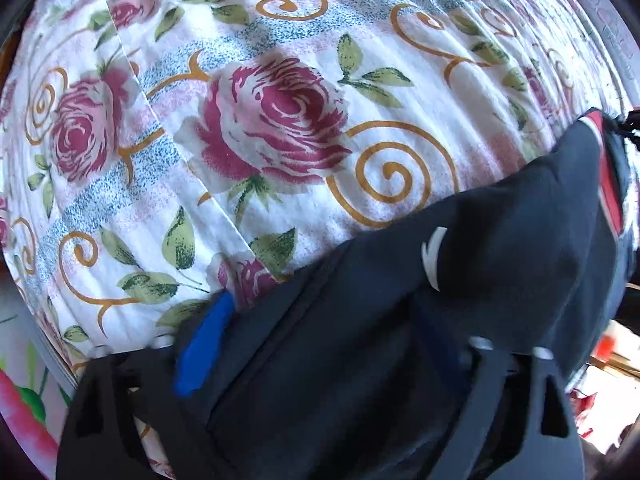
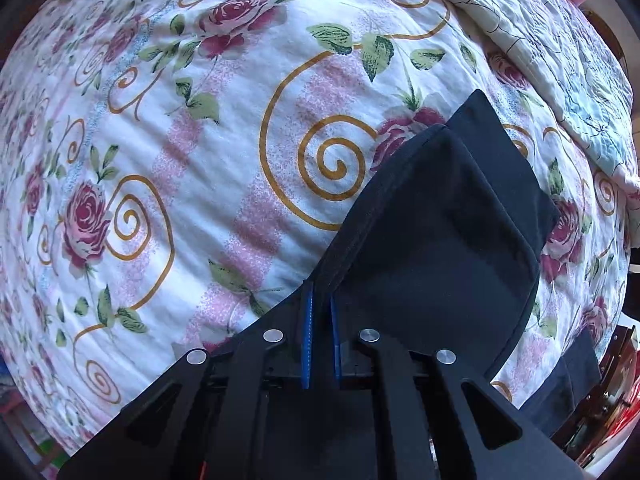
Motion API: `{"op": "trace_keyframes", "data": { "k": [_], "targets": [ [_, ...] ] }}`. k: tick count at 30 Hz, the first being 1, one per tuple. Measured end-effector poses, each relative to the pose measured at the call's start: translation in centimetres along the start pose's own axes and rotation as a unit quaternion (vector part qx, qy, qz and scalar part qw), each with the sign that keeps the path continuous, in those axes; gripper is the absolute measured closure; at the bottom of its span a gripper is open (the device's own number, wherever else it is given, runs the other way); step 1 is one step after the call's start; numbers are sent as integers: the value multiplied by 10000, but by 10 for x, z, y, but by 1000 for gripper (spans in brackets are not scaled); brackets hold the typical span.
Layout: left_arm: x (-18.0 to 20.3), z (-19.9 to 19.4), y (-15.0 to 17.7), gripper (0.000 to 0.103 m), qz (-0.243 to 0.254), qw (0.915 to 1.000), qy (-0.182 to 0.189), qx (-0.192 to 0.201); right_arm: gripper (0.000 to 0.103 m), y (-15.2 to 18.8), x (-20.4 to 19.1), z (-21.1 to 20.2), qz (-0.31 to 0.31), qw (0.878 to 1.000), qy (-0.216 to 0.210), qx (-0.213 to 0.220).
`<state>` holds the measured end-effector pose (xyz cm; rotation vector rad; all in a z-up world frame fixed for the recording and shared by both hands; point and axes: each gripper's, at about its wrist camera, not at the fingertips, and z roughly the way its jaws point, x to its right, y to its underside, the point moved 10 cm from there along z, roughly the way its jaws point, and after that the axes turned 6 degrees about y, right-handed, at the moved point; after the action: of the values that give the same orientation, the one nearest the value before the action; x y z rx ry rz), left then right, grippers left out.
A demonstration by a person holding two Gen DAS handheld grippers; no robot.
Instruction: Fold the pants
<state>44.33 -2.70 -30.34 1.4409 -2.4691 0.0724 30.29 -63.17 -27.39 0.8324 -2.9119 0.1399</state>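
Note:
Dark navy pants (image 1: pixel 460 280) with a small white logo (image 1: pixel 432 256) and a red and white waistband trim (image 1: pixel 610 184) hang lifted over a rose-print bed sheet (image 1: pixel 260 128). My left gripper (image 1: pixel 320 352) is buried in the cloth; only one blue finger pad (image 1: pixel 208 344) shows, and the fabric lies between the fingers. In the right wrist view my right gripper (image 2: pixel 320 304) is shut on a seamed edge of the pants (image 2: pixel 440 240), which drape forward and to the right over the sheet (image 2: pixel 200 160).
A pale quilted blanket (image 2: pixel 560 60) lies bunched at the far right of the bed. The bed's edge drops off at lower left (image 1: pixel 48 360). Red and wooden objects (image 2: pixel 616 380) stand beyond the right edge.

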Motion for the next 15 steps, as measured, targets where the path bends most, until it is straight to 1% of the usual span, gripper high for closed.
{"op": "trace_keyframes", "data": {
  "k": [1, 2, 3, 4, 6, 8, 9, 10, 11, 13, 15],
  "targets": [
    [2, -3, 2, 37, 53, 9999, 60, -73, 96, 0, 2, -1, 1, 10000, -8, 0],
    [1, -5, 3, 40, 87, 9999, 39, -132, 96, 2, 3, -2, 32, 10000, -31, 1],
    [1, -6, 4, 45, 130, 9997, 1, -190, 96, 0, 5, -2, 70, 10000, -56, 1],
    [0, -7, 5, 48, 168, 9996, -18, -228, 96, -7, 7, -1, 60, 10000, -47, 0],
    [1, -10, 7, 51, 228, 9993, -78, -290, 96, -9, 7, -2, 69, 10000, -45, 15],
    [3, -13, 8, 52, 309, 9990, -175, -273, 96, -9, 6, -4, 46, 10000, -48, 21],
    [8, -14, 9, 55, 355, 9988, -192, -275, 96, -13, 7, 0, 68, 9999, -73, 20],
    [10, -14, 10, 60, 375, 9986, -231, -291, 96, -14, 9, 0, 98, 9999, -109, 15],
    [10, -14, 11, 64, 351, 9985, -282, -307, 96, -14, 10, 0, 108, 9998, -143, 14],
    [12, -14, 15, 82, 330, 9985, -312, -289, 96, -13, 13, -1, 97, 9998, -187, 34],
    [10, -20, 17, 88, 266, 9989, -334, -191, 96, -13, 15, -6, 61, 9996, -249, 71]
  ]
}}
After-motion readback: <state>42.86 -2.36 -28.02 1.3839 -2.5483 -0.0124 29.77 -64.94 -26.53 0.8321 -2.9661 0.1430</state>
